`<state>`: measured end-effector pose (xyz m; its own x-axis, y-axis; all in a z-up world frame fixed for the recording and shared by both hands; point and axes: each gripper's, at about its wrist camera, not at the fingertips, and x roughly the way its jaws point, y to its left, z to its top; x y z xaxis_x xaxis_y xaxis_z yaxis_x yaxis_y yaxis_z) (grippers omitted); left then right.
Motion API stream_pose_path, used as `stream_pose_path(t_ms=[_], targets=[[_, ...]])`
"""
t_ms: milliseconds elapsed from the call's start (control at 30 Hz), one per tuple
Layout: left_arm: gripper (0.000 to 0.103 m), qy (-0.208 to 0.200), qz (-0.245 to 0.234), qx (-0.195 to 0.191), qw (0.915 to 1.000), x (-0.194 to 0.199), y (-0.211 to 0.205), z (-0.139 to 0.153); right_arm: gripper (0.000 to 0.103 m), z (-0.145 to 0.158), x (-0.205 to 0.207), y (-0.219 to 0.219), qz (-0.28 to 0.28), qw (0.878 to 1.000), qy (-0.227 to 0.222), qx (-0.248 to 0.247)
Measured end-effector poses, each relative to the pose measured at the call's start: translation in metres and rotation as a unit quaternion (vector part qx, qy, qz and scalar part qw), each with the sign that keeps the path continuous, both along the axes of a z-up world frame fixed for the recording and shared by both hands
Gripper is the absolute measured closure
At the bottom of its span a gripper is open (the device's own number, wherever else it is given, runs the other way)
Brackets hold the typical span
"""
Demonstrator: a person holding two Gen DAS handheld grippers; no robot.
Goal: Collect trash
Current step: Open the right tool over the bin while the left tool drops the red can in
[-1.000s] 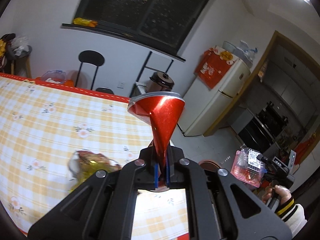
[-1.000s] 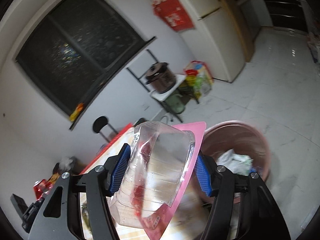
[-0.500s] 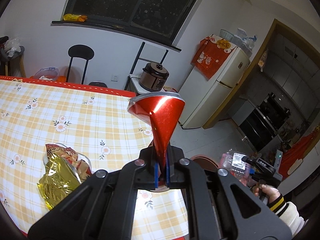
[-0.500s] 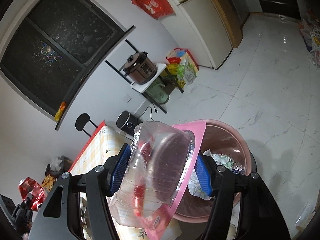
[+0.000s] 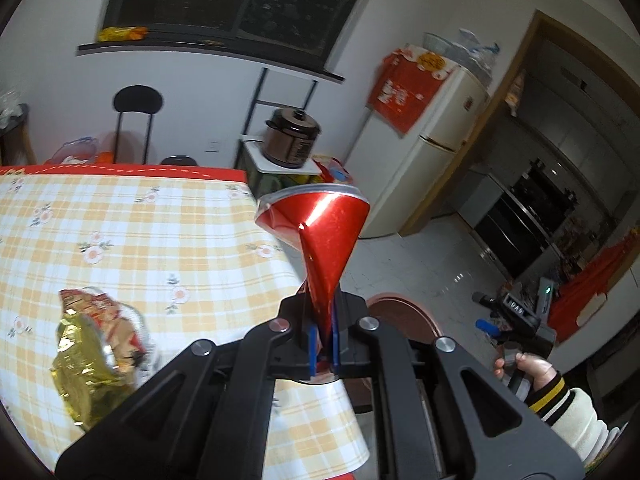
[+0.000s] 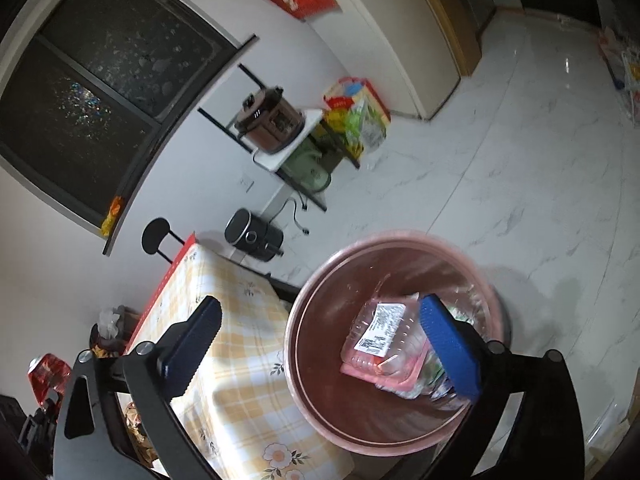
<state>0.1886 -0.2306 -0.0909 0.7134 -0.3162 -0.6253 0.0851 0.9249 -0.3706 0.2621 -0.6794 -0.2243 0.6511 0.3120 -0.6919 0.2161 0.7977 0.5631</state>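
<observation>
Pink bin [image 6: 304, 344] holds clear plastic tray [image 6: 384, 340] — wrappers beneath.

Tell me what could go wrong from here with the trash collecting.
The left tool pinches the crushed red can by its thin end only, over the table's edge, so it might slip before reaching the pink bin. The right tool has just been opening, dropping the clear plastic container in; it hangs over the bin, possibly crowding the can's drop. The gold snack bag could be forgotten.

Brown cooker [image 5: 293, 137] on a white shelf [image 6: 289, 148]; beside it, perhaps a fridge [image 5: 436, 148].
</observation>
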Motion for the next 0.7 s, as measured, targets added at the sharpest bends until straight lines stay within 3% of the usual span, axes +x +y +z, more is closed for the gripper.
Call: stream_pose_path(t_ms=[367, 700], targets=[[0.094, 0.003, -0.115, -0.016, 0.9933, 0.031, -0.09, -0.013, 0.005, 0.078, -0.059, -0.046, -0.028, 0.991, -0.061, -0.117], [0.094, 0.033, -0.204, -0.031, 0.9779, 0.053, -0.173, -0.043, 0.005, 0.094, -0.114, -0.086, -0.07, 0.985, -0.065, -0.144]])
